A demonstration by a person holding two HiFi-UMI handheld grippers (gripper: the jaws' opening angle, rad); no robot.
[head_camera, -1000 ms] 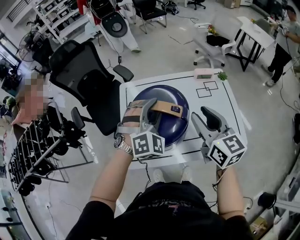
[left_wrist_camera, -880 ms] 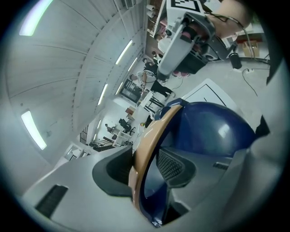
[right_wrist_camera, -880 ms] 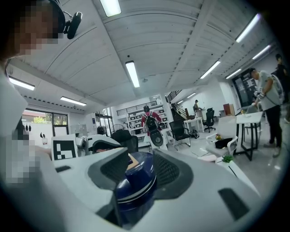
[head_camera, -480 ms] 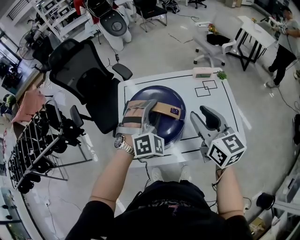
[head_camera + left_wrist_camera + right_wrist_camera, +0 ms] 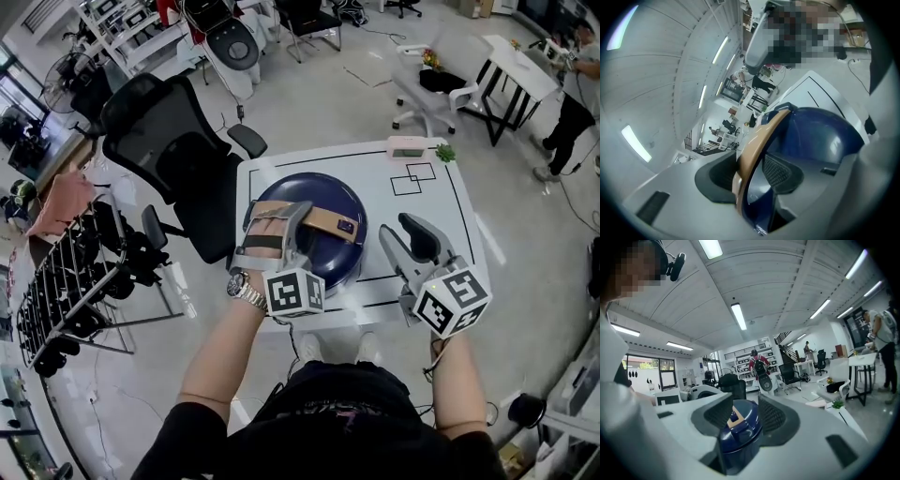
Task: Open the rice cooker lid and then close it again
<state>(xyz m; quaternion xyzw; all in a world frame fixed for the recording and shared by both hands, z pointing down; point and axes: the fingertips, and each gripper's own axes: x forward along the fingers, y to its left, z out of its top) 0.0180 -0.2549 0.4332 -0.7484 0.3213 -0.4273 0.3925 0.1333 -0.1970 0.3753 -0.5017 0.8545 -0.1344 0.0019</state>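
The dark blue rice cooker (image 5: 319,234) stands on the white table (image 5: 431,202), and its domed lid looks down. A tan carry handle (image 5: 323,217) arches across the lid. My left gripper (image 5: 281,214) reaches over the cooker's left side, shut on that handle. In the left gripper view the tan handle (image 5: 752,150) runs edge-on between the two pads of the left gripper (image 5: 754,173). My right gripper (image 5: 398,232) hovers just right of the cooker, open and holding nothing. Beyond the right gripper (image 5: 743,416) I see the rice cooker (image 5: 738,432).
A pink box (image 5: 411,147) and a small green plant (image 5: 444,150) sit at the table's far edge. Black lines (image 5: 417,178) mark squares on the tabletop. A black office chair (image 5: 164,141) stands close on the left. A wire rack (image 5: 66,291) is further left.
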